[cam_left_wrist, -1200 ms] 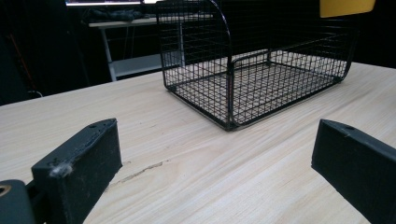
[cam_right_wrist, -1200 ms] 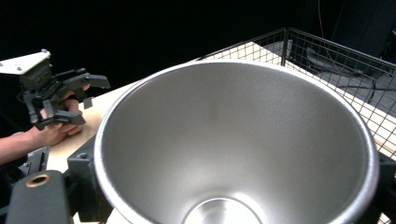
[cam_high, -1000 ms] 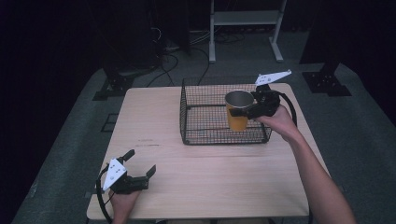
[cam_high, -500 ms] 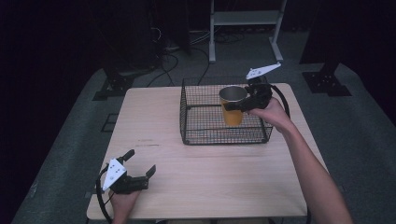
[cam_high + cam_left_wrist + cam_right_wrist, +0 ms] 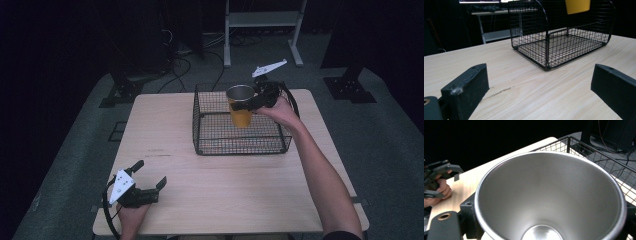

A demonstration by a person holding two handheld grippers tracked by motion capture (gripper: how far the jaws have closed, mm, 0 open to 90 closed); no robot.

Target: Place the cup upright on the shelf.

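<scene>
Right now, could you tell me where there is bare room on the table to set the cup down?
The table is bare left of the wire basket and along the front between the left hand-held gripper and the right forearm. The basket floor is bare too. The right hand-held gripper holds the yellow cup above it.

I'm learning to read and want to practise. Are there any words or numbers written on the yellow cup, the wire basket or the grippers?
None: no words, numbers or signs can be read.
The yellow cup with a shiny metal inside, held by the right gripper: plain.
The black wire basket: plain.
The open left gripper with its grey three-cornered plate: only small dark dots, no letters.
The light wooden table: nothing written.
</scene>
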